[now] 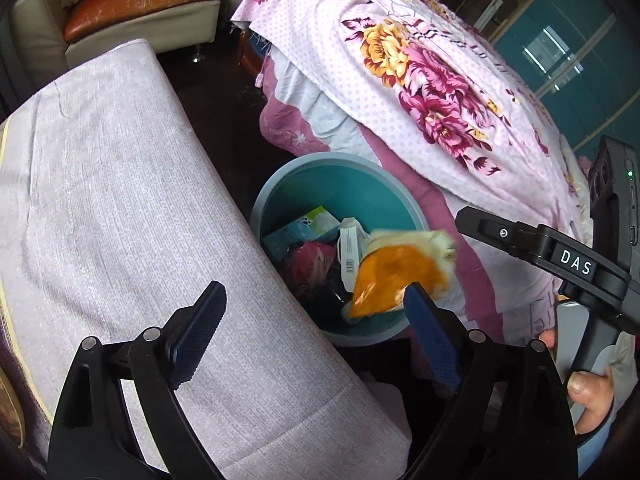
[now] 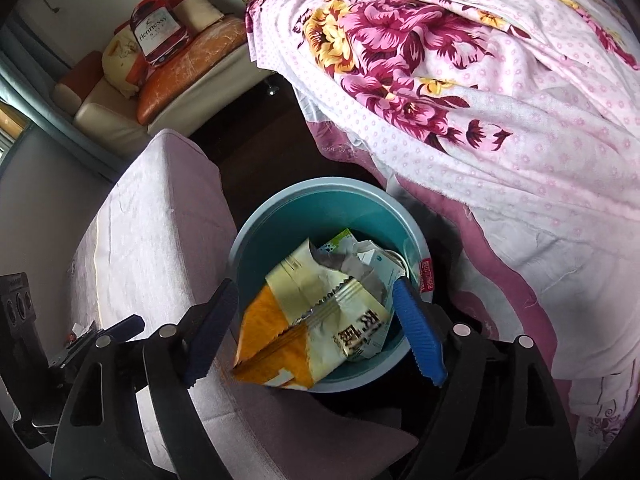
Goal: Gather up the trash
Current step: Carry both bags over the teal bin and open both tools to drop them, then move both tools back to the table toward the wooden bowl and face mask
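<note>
A teal bin (image 1: 340, 184) (image 2: 304, 208) stands on the dark floor between a padded bench and a bed. It holds several wrappers and a small box (image 1: 300, 232). An orange and cream snack bag (image 2: 316, 312) hangs over the bin's near rim, between the fingers of my right gripper (image 2: 316, 320). Those jaws stand apart, and the blue pads do not press the bag. In the left wrist view the same bag (image 1: 396, 276) is blurred above the bin. My left gripper (image 1: 314, 300) is open and empty, over the bench edge and the bin.
A lilac padded bench (image 1: 120, 200) (image 2: 160, 220) lies left of the bin. A bed with a floral sheet (image 1: 420, 60) (image 2: 480, 100) hangs down on the right. A sofa (image 2: 180, 76) with cushions stands behind. A hand (image 1: 592, 396) holds the right gripper's handle.
</note>
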